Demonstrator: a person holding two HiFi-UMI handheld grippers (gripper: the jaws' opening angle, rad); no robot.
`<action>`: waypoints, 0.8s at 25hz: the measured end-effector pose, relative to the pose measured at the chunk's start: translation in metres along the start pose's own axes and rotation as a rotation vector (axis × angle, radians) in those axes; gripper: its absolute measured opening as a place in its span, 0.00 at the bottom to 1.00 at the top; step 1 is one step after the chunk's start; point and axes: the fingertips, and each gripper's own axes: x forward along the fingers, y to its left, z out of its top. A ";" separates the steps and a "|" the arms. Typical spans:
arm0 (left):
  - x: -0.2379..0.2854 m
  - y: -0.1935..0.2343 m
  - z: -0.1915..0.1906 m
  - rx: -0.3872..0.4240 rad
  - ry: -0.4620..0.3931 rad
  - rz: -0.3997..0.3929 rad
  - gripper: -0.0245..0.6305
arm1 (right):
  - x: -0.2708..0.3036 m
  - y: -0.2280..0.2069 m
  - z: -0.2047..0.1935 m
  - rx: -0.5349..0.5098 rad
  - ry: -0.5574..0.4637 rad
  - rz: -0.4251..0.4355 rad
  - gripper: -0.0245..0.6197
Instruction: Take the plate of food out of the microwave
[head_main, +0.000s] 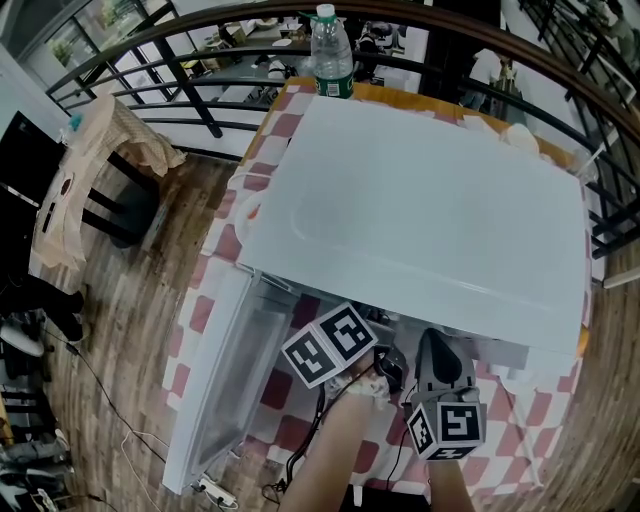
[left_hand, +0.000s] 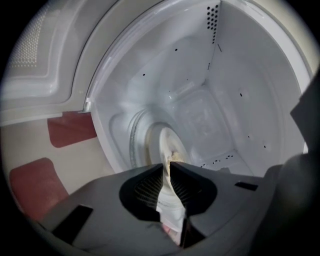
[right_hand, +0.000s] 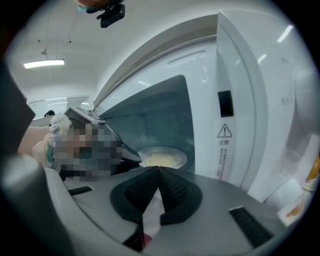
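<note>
Read the fingers (left_hand: 192, 186) of the left gripper (left_hand: 168, 164) as closed down on the near rim of the plate (left_hand: 172, 142), white edge caught between them, only a shallow bite by the look of it. Take the right gripper (right_hand: 159, 169) as pressed together on nothing, hanging just outside and aimed in at the same plate.

Start with the tabletop (head_main: 540, 405): pick a bare patch of checked cloth in front as the landing spot before pulling anything. Treat the microwave (head_main: 420, 200) as a tight box and draw straight back out through its mouth, low enough to miss the roof, high enough to clear the sill. Stay off the door (head_main: 225, 380), swung wide open on the left.

Lift the plate, now well inside on the floor of the microwave, only a little before sliding it out. Expect a one-edge grip to let the far side droop; probably worth opening the right gripper and taking the rim as soon as it comes within reach. Watch the food (right_hand: 160, 160), a pale yellow heap in the middle, likely to slide if tilted.
</note>
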 end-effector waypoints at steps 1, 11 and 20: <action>0.000 0.001 0.000 -0.002 -0.001 0.004 0.12 | 0.000 0.000 0.000 0.001 0.001 -0.001 0.05; -0.004 0.007 0.002 -0.073 -0.003 -0.020 0.11 | 0.000 0.003 -0.002 0.004 0.002 -0.001 0.05; -0.030 0.013 -0.003 -0.094 -0.020 -0.043 0.10 | -0.004 0.007 -0.004 0.014 0.003 0.006 0.05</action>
